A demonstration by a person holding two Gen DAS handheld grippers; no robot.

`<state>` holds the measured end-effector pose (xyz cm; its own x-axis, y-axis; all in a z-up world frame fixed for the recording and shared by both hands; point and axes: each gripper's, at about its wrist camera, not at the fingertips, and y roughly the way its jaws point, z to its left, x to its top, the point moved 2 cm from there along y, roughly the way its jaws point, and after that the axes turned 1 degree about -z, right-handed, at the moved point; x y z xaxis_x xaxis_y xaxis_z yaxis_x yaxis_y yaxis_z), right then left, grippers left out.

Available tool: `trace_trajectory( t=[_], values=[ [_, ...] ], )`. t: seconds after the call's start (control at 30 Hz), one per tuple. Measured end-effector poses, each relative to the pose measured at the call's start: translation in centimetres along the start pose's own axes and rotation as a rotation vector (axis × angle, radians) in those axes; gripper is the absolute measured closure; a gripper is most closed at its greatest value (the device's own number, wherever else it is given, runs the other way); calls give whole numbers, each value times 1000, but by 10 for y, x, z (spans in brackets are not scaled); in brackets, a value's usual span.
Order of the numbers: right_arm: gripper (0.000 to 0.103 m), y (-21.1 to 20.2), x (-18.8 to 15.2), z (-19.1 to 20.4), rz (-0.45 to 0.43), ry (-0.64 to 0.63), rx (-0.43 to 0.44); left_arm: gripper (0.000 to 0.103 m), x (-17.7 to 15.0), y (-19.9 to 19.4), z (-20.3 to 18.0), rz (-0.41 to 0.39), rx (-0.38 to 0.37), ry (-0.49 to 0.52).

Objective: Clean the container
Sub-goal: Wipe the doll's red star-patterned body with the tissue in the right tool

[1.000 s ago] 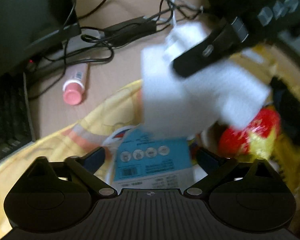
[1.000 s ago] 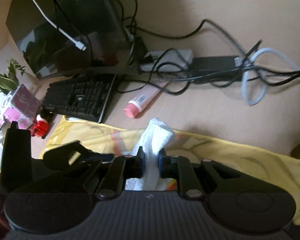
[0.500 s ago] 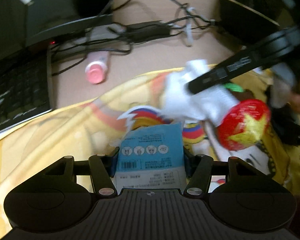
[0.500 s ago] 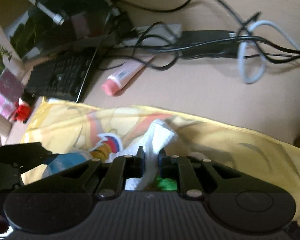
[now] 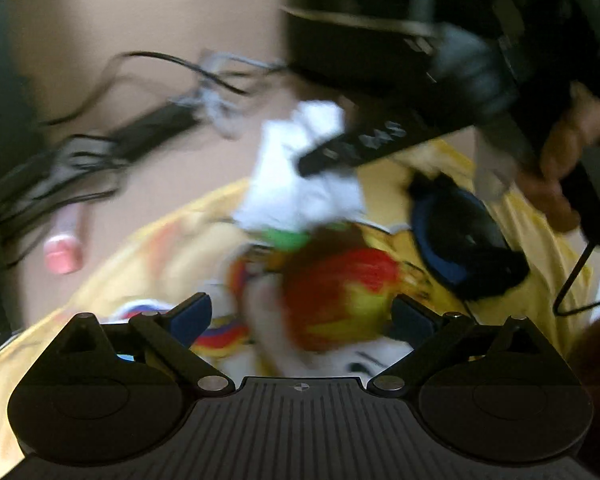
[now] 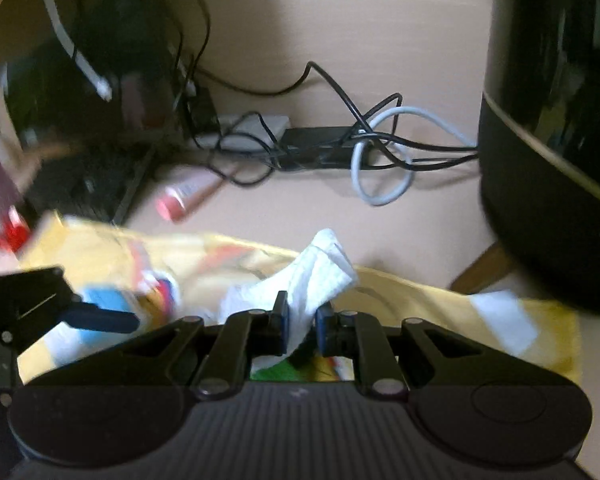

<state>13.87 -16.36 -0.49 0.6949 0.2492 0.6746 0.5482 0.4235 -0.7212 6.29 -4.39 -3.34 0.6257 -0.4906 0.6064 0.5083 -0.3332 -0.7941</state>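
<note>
The left wrist view is blurred by motion. My left gripper (image 5: 300,319) has its jaws opening wide, and no pad presses on anything. A round red and yellow container (image 5: 340,296) with a green cap (image 5: 286,238) lies on the yellow mat (image 5: 172,248) just ahead, between the jaws' lines. My right gripper (image 6: 302,320) is shut on a crumpled white wipe (image 6: 320,272). Its black fingers (image 5: 340,152) hold the wipe (image 5: 300,184) just above the container's cap. A blue packet (image 6: 100,300) lies on the mat by the left gripper's finger (image 6: 100,322).
A black mouse with a blue rim (image 5: 460,240) sits on the mat to the right. A pink tube (image 6: 180,200), tangled cables (image 6: 380,152), a keyboard (image 6: 88,184) and a monitor stand lie behind. A tall black cylinder (image 6: 548,140) stands at the right.
The left jaws went from shut on the blue packet to wide apart, and the packet is out from between them. The left view swung right toward the container. The right gripper kept the wipe.
</note>
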Motion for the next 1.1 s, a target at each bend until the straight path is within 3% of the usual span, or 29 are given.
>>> trace_trajectory(
  t=[0.13,0.3,0.37,0.43,0.5,0.6,0.73,0.83,0.9,0.97,1.03,1.1],
  values=[
    [89,-4,-16,-6,46,84,87,4,1,13,-16,36,13,43],
    [89,-21,-17,-8,17,277,353,3,-2,8,-5,46,21,12],
    [88,-22,-15,-4,20,298,413,3,-1,8,2,47,40,-18],
    [85,-19,-14,0,34,262,366,3,-1,6,9,47,49,-47],
    [83,-13,-17,-4,47,218,265,3,1,5,14,48,42,-68],
    [80,0,-17,-24,71,322,251,3,2,3,17,47,32,-71],
    [38,8,-3,-25,26,378,286,3,6,5,12,40,-7,-52],
    [35,21,7,-7,36,305,315,3,7,6,4,39,-28,-12],
    [38,29,11,9,48,208,292,3,7,7,0,44,-28,14],
    [58,34,12,24,56,86,243,3,6,7,0,50,-20,19],
    [90,34,9,28,68,19,218,3,4,8,4,55,-18,0],
    [92,29,7,20,57,34,192,3,3,8,8,62,-12,-23]
  ],
)
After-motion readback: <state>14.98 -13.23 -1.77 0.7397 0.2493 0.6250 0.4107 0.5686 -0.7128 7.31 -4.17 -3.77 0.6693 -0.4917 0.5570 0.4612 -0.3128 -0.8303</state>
